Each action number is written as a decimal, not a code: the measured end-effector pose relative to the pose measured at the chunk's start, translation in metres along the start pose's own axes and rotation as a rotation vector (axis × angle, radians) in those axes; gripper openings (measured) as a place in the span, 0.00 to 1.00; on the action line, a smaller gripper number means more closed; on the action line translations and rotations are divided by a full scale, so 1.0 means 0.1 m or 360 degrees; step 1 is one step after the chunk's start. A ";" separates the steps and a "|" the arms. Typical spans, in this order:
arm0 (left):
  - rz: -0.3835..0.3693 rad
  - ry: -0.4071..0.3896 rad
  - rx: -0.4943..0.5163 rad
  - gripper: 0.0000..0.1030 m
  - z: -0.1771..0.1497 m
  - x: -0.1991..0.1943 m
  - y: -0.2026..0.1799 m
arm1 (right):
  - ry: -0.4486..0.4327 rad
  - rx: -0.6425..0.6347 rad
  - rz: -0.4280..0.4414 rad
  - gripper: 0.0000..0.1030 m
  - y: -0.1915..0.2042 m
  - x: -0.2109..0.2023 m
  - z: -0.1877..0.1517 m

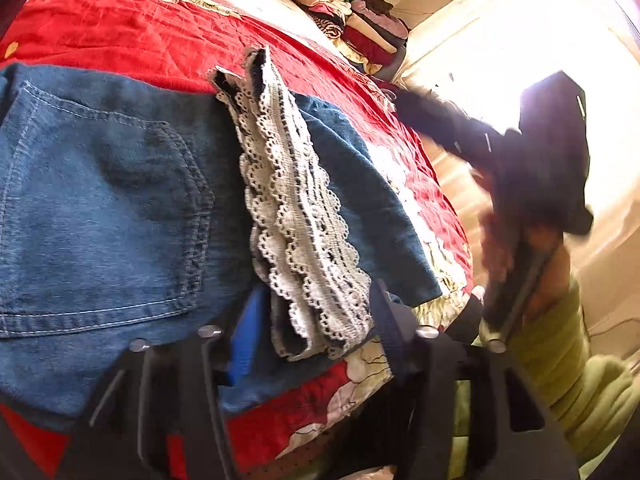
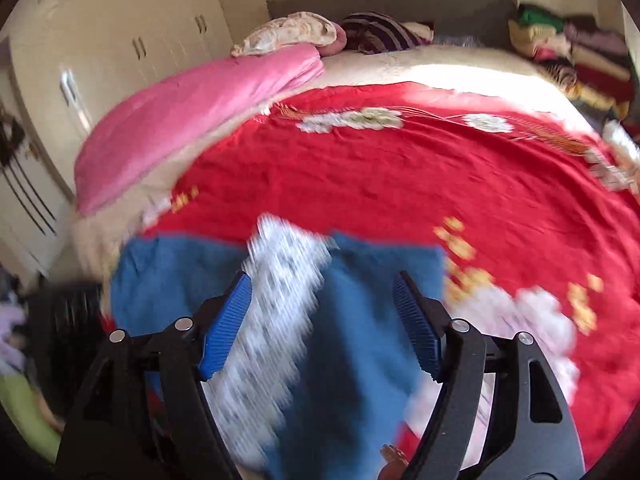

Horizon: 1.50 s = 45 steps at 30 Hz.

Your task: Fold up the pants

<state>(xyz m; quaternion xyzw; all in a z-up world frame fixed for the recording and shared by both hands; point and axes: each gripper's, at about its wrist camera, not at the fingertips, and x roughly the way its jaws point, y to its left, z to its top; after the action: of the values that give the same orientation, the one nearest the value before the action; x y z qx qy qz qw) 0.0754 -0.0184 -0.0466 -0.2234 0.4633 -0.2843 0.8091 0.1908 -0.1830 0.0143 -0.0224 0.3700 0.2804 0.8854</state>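
- Wide across both views: a bed (image 2: 420,68) under a red floral bedspread (image 2: 400,184), a pink quilt (image 2: 192,108) rolled along its left side and a stack of folded clothes (image 1: 360,28) at the far corner.
- Near the front edge of that spread, flat and already doubled over: the denim pants (image 1: 112,208), back pocket up, lace-trimmed hems (image 1: 296,216) laid in a band across the middle.
- Long axis of the folded bundle running left to right in the left wrist view; lace band crossing it, front to back.
- Lowest in the left wrist view, right over the near edge of the cloth: the left gripper (image 1: 316,320), jaws parted about halfway, lace end lying between them but apparently not pinched; one blue pad showing, the other in shadow.
- Off to the right of the pants in that same view, blurred and clear of the fabric: the right gripper (image 1: 500,152), held by a hand (image 1: 540,264) in a green sleeve (image 1: 560,360).
- From its own camera: right gripper (image 2: 322,324) jaws wide, nothing clamped, denim and lace smeared by blur underneath.
- Judged nearer for any next fold: the left, with the bundle directly ahead and below; likely still one fold along the long axis to go.
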 end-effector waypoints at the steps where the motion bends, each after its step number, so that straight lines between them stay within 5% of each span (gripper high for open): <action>1: 0.0018 0.0001 0.0012 0.53 0.00 0.02 -0.03 | 0.0017 -0.0047 -0.0030 0.64 0.02 -0.03 -0.10; 3: 0.0057 -0.0001 0.0042 0.50 0.00 0.08 -0.09 | 0.0097 -0.0143 -0.0087 0.64 0.06 -0.05 -0.37; 6: 0.0110 0.0007 0.0075 0.12 -0.02 0.16 -0.15 | 0.0229 -0.0177 -0.0108 0.64 0.07 0.06 -0.67; 13: 0.0170 -0.0068 0.0065 0.12 0.10 -0.27 -0.06 | 0.0294 -0.0254 -0.0070 0.64 0.27 0.09 -0.88; 17: 0.0191 0.0017 0.0001 0.13 0.10 -0.15 0.03 | 0.0310 -0.0215 -0.0067 0.66 0.27 0.11 -0.94; 23: 0.0198 0.0036 0.0038 0.13 0.11 -0.10 -0.08 | 0.0116 -0.0160 -0.0079 0.66 0.22 -0.17 -0.83; 28: 0.0207 0.0056 0.0021 0.16 0.11 -0.02 -0.03 | 0.0362 -0.0187 -0.0068 0.63 0.26 0.16 -0.99; 33: 0.0220 0.0064 0.0034 0.19 0.08 -0.01 -0.01 | 0.0397 -0.0079 -0.0025 0.63 0.16 0.22 -1.02; 45: 0.0319 0.0034 0.0126 0.41 0.04 -0.07 -0.20 | 0.0348 0.0028 0.0008 0.67 0.05 0.05 -1.02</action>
<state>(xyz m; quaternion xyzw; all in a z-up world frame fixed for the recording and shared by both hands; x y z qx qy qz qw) 0.0709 -0.0283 -0.0282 -0.1409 0.4803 -0.2223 0.8367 0.1260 -0.2017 -0.0620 -0.0441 0.4669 0.2752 0.8393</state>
